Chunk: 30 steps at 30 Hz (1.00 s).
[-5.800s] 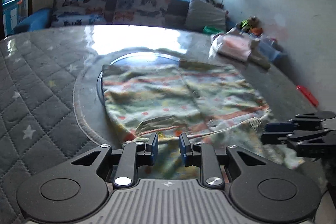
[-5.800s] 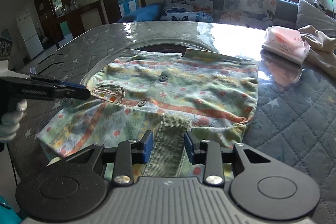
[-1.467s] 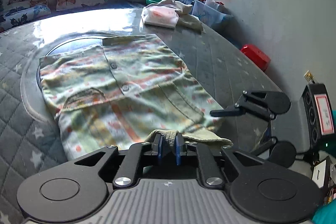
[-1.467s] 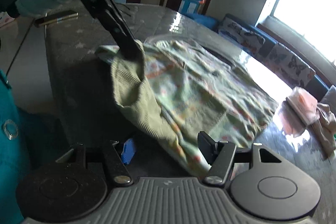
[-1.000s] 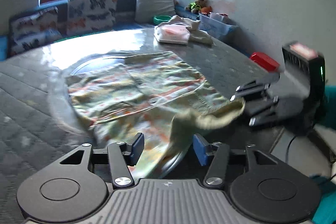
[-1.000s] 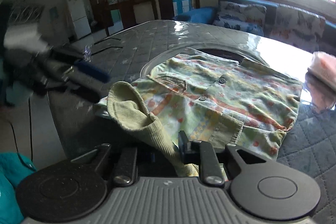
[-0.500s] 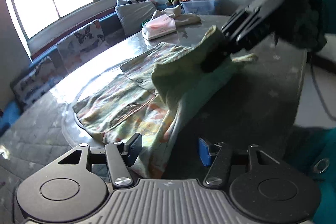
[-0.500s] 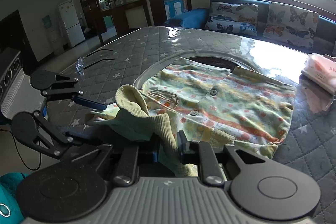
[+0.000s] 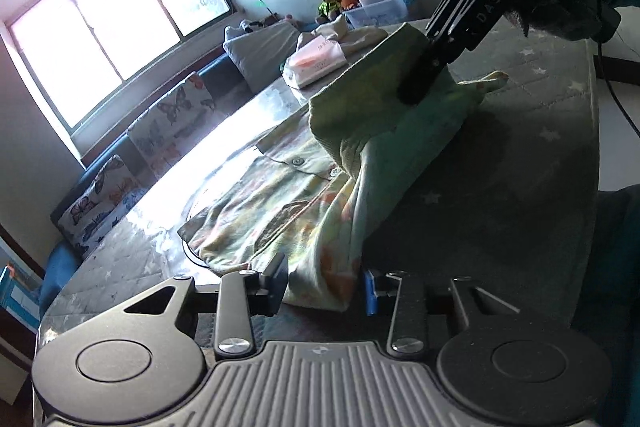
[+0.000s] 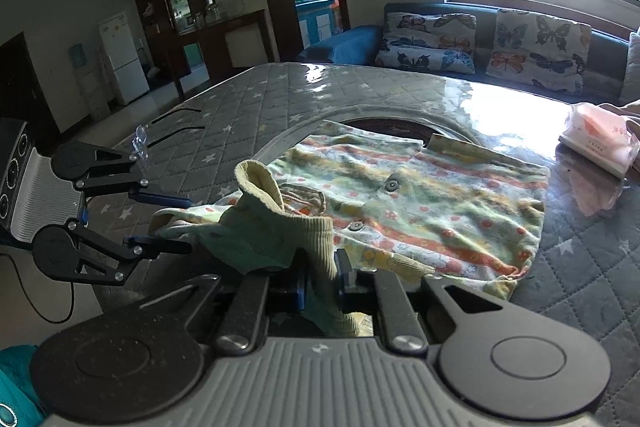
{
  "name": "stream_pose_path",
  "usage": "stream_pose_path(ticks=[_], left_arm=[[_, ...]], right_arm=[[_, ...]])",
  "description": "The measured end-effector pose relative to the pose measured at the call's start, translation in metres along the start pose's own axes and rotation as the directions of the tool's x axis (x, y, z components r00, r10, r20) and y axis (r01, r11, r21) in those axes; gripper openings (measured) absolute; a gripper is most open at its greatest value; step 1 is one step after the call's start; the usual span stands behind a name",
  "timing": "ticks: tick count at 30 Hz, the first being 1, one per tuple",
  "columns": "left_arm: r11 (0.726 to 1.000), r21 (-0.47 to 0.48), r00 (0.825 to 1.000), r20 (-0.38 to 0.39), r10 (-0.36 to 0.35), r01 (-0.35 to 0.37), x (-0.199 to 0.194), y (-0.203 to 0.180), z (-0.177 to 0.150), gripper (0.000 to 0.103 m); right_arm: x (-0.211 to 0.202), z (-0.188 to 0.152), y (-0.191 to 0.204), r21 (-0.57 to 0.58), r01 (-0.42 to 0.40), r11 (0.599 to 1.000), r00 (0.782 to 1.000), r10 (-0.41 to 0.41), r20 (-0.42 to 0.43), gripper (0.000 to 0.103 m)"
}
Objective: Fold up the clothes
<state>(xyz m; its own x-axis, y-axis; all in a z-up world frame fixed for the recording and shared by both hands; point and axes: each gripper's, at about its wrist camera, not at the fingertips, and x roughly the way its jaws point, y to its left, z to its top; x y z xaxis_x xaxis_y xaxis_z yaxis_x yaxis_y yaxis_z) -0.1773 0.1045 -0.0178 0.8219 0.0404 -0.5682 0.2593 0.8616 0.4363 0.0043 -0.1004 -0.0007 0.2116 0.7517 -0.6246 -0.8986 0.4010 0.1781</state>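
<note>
A small patterned button shirt (image 10: 420, 203) lies on the quilted grey table (image 10: 248, 115), its body spread flat. My right gripper (image 10: 320, 283) is shut on the ribbed green cuff of a sleeve (image 10: 316, 247) and holds it lifted over the shirt; it also shows in the left wrist view (image 9: 420, 87) pinching the raised cloth (image 9: 360, 123). My left gripper (image 9: 326, 287) is open, its fingers either side of the hanging shirt edge (image 9: 336, 267). It also shows at the left of the right wrist view (image 10: 176, 223).
A pink packet (image 10: 596, 139) and a beige garment (image 9: 360, 39) lie at the table's far side. A sofa with butterfly cushions (image 10: 480, 43) stands behind the table. A round inset ring (image 10: 304, 131) lies under the shirt.
My left gripper let go of the sleeve and opened. My right gripper closed on the cuff and lifted it up over the shirt.
</note>
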Motion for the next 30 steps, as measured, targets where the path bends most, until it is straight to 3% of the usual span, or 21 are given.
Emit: stream_pose_path(ticks=[2,9,12,20,30], left_arm=[[1.000,0.004,1.000,0.005,-0.003,0.003,0.001,0.000,-0.002,0.039],[1.000,0.004,0.997,0.078,-0.008,0.008,-0.002,0.003,-0.003,0.014],[1.000,-0.024,0.994,0.104,-0.016,0.019,-0.005,0.008,-0.001,0.010],[0.992,-0.083,0.985,0.149,-0.082,0.095,-0.033,0.008,0.006,0.008],[0.959,-0.201,0.968,0.195,-0.160,0.200,-0.098,-0.004,0.005,0.008]], right_arm=[[0.000,0.000,0.000,0.003,0.002,1.000,1.000,-0.002,0.003,0.010],[-0.003,-0.005,0.004,0.002,0.012,1.000,1.000,-0.012,0.013,0.007],[-0.009,-0.007,0.007,0.002,0.020,1.000,0.999,-0.020,0.029,0.005],[-0.039,-0.016,0.021,-0.032,0.020,0.999,0.998,-0.018,0.054,0.004],[-0.093,-0.030,0.052,-0.093,-0.062,0.994,0.998,0.062,-0.004,0.004]])
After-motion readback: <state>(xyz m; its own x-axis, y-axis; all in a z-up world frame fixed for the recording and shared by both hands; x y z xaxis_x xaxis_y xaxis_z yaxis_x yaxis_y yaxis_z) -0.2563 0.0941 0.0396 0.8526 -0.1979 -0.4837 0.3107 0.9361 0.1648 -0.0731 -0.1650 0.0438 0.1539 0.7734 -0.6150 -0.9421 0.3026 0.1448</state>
